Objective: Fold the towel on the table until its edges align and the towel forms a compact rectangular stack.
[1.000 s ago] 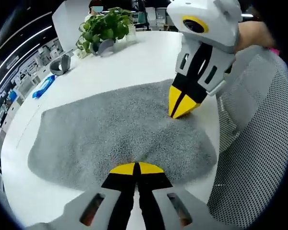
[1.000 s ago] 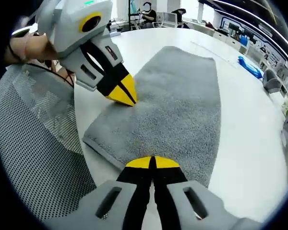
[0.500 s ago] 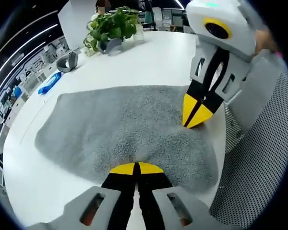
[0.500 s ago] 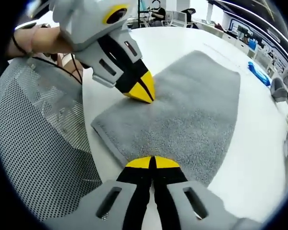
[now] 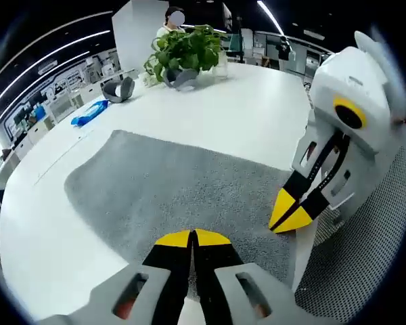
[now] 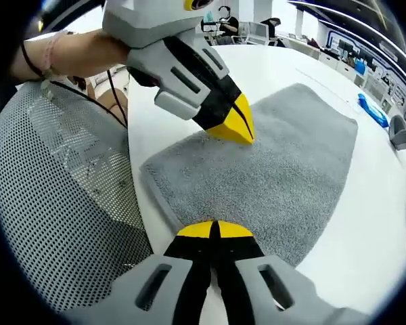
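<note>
Now: grey towel (image 5: 169, 196) flat on white desk (image 5: 243, 108), long axis running away from both grippers. Left hand-held gripper (image 5: 191, 237) and right hand-held gripper (image 6: 213, 229), jaws pressed together, each at a near corner; neither nearer.

A broad, glossy white counter (image 5: 243, 101) curves away across an open office. At its far end stands a leafy green potted plant (image 5: 186, 51), with a grey curved holder (image 5: 118, 89) and a flat blue packet (image 5: 89, 113) nearby. A grey mesh chair back (image 6: 61, 203) presses against the near edge. Long ceiling light strips (image 5: 47, 47) run overhead above distant desks and shelving.
</note>
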Motion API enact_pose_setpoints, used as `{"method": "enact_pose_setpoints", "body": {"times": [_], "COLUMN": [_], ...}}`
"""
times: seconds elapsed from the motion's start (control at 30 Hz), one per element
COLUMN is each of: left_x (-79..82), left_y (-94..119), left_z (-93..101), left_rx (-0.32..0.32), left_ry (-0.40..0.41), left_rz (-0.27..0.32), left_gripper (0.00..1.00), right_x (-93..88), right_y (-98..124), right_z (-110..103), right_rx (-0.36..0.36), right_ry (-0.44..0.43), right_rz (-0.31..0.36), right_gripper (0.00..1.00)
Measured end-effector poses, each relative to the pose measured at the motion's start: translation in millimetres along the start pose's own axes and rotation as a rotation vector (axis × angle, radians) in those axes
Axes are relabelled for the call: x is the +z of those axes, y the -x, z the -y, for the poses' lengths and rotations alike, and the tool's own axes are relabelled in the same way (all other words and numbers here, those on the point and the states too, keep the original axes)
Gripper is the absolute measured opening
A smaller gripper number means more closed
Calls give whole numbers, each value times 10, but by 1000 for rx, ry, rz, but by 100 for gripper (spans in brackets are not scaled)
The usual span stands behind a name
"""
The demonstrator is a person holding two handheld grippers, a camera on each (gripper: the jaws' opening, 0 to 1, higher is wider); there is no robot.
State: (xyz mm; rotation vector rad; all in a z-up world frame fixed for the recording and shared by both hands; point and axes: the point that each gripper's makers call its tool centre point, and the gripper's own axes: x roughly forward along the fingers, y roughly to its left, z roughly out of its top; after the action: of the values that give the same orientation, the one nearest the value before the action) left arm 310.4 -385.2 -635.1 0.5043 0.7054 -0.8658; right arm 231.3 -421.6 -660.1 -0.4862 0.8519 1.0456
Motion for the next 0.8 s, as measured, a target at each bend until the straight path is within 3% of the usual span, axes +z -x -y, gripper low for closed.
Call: {"method": "enact_pose_setpoints", "body": {"times": [0.6,0.7,0.8], "left_x": [-140,-139,-137], "left_y": [-80,-124,-125], "left_z": [30,43,31], "left_rx": [-19,-26,-27], "left_ry": [23,-24,-18], "left_rz": [-42,-24,-13], "left_gripper": [1,1,1], "right_x": [144,157,160], "right_y": [-110,-116,-117], "right_z": [-221,-238,-235], "right_rx": [75,87,98], "right_ry": [46,58,42], "right_rz": [17,29,52], "right_gripper": [0,0,0]}}
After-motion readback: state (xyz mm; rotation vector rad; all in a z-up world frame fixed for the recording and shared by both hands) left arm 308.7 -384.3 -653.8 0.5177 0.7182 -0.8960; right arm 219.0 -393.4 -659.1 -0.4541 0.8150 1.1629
